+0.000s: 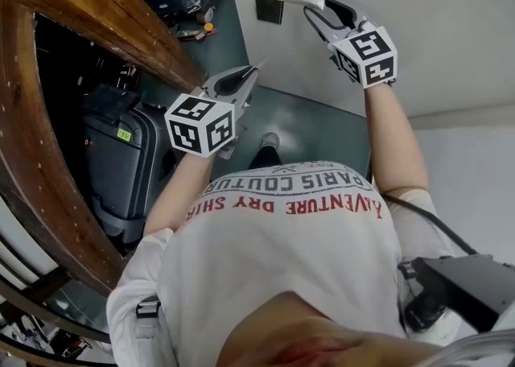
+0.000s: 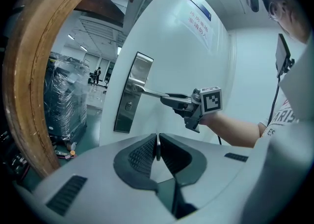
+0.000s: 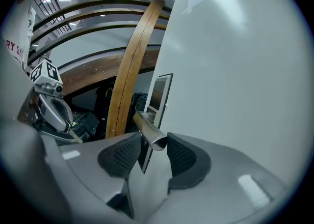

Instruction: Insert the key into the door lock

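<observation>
The left gripper (image 1: 241,80) has its jaws closed on the key (image 2: 157,147). The key stands as a thin upright blade pinched between the two ribbed pads, its end poking out past their tips. So picking up the key looks done.

Insertion has not begun. Ahead of the left jaws and well apart from them hangs the metal lock plate (image 2: 131,95) on the white door (image 2: 186,56). The small fitting low on that plate (image 2: 128,105), below the lever, looks like the keyhole. Nothing is in it, and the key tip is not near it.

The right gripper (image 1: 326,10) is at the door handle (image 3: 149,132). Its jaws stand wide apart with the free end of the lever between them. The lever end lies close against the right-hand pad, with a clear gap to the left-hand pad, so I judge this an unclosed grasp, not a hold. From the left jaws, that gripper sits ahead and slightly to the right, in line with the lever.

What is left, by my reading, is nearly the whole task: carry the key forward and down to the keyhole, line its blade up with the slot, and push it in. Whether the right jaws are meant to steady the handle I cannot tell.
</observation>
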